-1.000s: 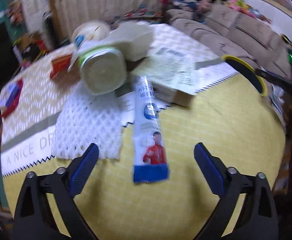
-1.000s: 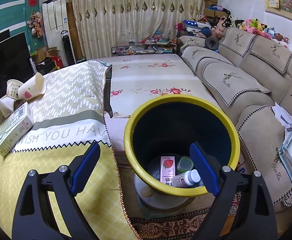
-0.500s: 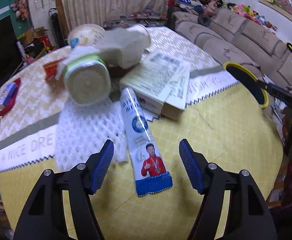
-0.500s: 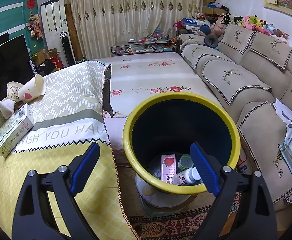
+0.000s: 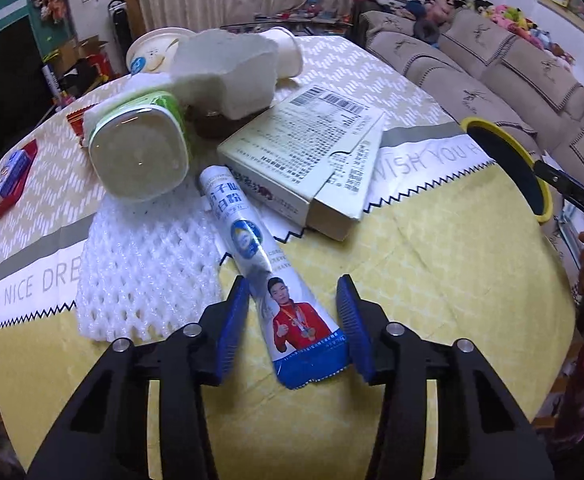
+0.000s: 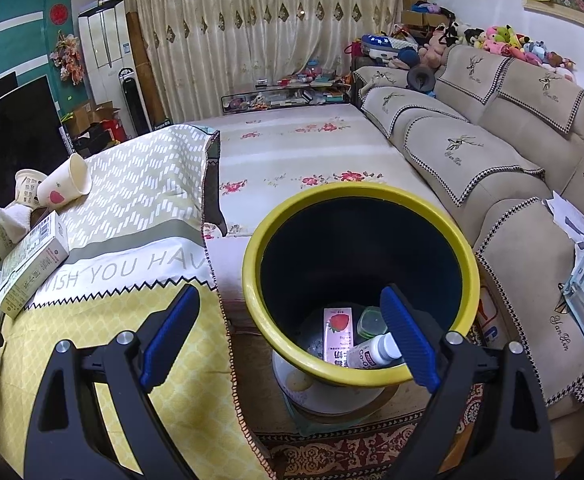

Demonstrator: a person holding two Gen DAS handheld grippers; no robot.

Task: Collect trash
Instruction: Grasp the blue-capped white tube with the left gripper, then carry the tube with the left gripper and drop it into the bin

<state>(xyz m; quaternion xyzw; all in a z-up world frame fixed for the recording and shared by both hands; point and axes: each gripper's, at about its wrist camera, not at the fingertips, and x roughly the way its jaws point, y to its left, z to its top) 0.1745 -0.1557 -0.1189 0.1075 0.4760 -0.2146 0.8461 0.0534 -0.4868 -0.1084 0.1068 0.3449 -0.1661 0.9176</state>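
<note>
Trash sachet [image 5: 288, 304] lying on the bench [image 5: 431, 288] between the parted left claw [image 5: 293, 328], right claw [image 6: 288, 336] hanging wide open over the yellow-rimmed bin [image 6: 260, 280]

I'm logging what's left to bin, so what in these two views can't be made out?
- Dark brown item, left wrist view: mostly hidden behind the white foam block.
- Yellow-rimmed bin floor, right wrist view: part is hidden by the near rim and right tongs.
- Flat sachet's small print, left wrist view: too small.

Round clothed table [image 5: 431, 280] bearing sachet [image 5: 268, 264], carton [image 5: 303, 156], foam netting [image 5: 148, 268].
</note>
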